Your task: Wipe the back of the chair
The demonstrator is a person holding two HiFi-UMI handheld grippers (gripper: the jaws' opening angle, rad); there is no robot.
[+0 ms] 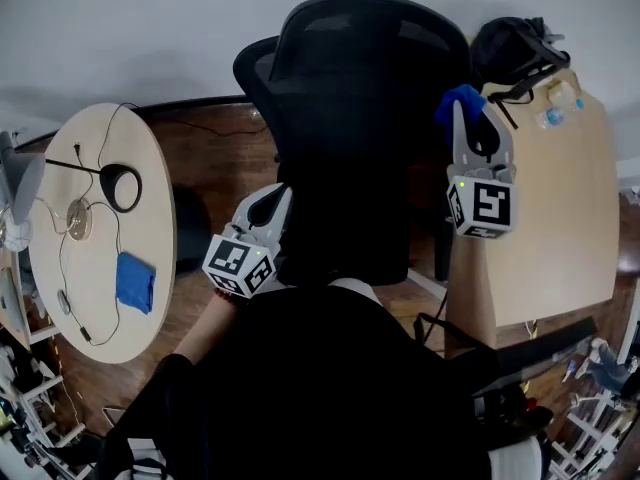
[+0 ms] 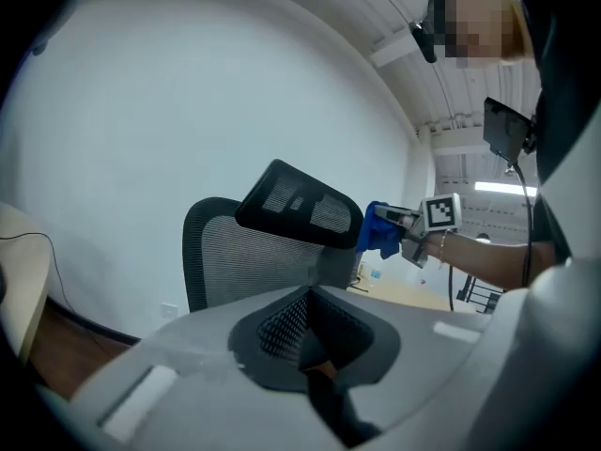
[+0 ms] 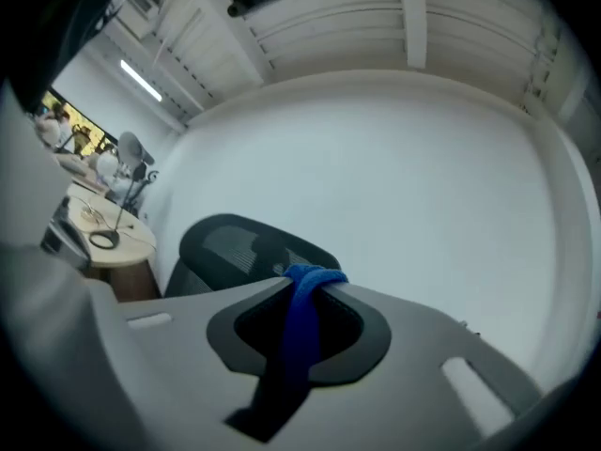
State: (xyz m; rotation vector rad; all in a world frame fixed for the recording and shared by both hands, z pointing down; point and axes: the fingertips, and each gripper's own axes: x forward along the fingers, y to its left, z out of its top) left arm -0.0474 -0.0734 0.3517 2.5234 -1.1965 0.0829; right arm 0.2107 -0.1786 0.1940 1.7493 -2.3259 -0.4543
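round table (image 1: 150,158): blue cloth (image 1: 134,281) | desk (image 1: 560,228): possibly a bottle (image 1: 556,116)

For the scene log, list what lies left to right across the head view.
round table → left gripper → black chair → right gripper holding a blue cloth → wooden desk

- An office-like workroom: a black mesh chair (image 1: 370,118) with a headrest stands near a plain white wall (image 1: 150,28).
- A round surface (image 1: 100,228) carries cables (image 1: 60,258) and small gadgets.
- A second pale surface (image 1: 560,218) has a dark bag (image 1: 515,48) at its far end.
- The floor (image 1: 215,148) is dark wood.
- Strip lights (image 3: 141,81) hang under a ribbed ceiling (image 3: 376,17).
- Cluttered shelves (image 1: 30,398) fill a near corner.
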